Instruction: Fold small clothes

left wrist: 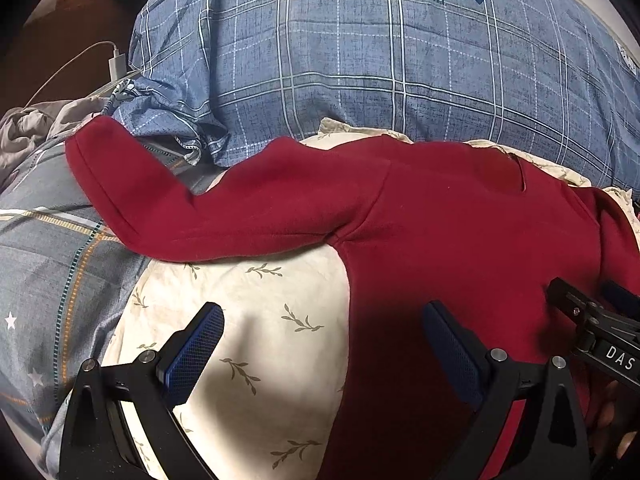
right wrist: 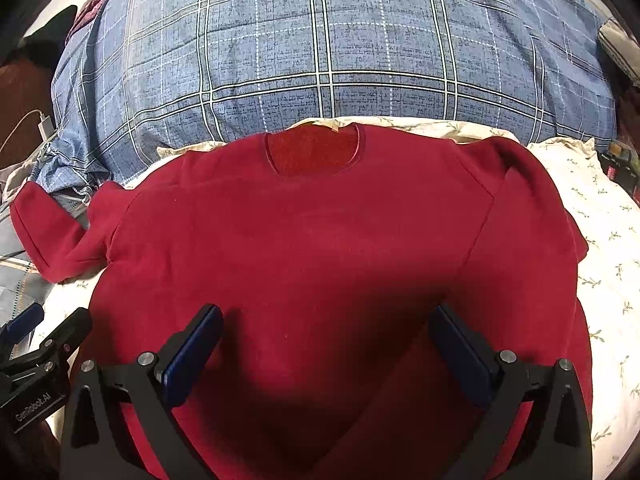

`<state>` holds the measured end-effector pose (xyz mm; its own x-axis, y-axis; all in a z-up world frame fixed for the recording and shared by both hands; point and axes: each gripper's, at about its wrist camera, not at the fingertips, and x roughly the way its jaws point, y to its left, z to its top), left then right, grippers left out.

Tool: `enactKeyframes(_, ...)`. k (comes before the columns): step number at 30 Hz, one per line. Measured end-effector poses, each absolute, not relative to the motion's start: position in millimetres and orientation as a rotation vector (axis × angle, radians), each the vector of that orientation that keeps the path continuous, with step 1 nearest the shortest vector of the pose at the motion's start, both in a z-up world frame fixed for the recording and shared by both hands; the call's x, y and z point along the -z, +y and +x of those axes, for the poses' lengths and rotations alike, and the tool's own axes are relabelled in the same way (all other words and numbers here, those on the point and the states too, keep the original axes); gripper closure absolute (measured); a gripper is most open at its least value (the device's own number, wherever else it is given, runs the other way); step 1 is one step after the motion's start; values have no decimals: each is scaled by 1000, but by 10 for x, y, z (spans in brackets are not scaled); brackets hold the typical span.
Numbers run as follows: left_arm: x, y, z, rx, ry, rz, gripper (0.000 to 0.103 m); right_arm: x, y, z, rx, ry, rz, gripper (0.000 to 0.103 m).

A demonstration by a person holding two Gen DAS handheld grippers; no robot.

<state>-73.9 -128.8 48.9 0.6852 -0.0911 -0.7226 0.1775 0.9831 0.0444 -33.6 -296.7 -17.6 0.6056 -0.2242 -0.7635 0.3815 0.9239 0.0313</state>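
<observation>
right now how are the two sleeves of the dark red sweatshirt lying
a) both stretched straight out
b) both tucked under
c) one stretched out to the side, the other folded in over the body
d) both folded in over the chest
c: on the dark red sweatshirt, one sleeve stretches out onto the grey plaid bedding while the other sleeve lies folded in over the body.

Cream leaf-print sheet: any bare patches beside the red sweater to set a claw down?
Two. Cream sheet is bare below the outstretched sleeve, under the open left claw. Another bare strip runs along the red sweater past its folded-in sleeve. Crowded by the blue plaid duvet behind the collar.
</observation>
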Motion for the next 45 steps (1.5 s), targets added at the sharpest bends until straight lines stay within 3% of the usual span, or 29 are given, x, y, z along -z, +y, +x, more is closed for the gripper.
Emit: enactKeyframes(45,-554,-1175,-723,143,795,56,4,43,-2882,-360,372,853,142,0)
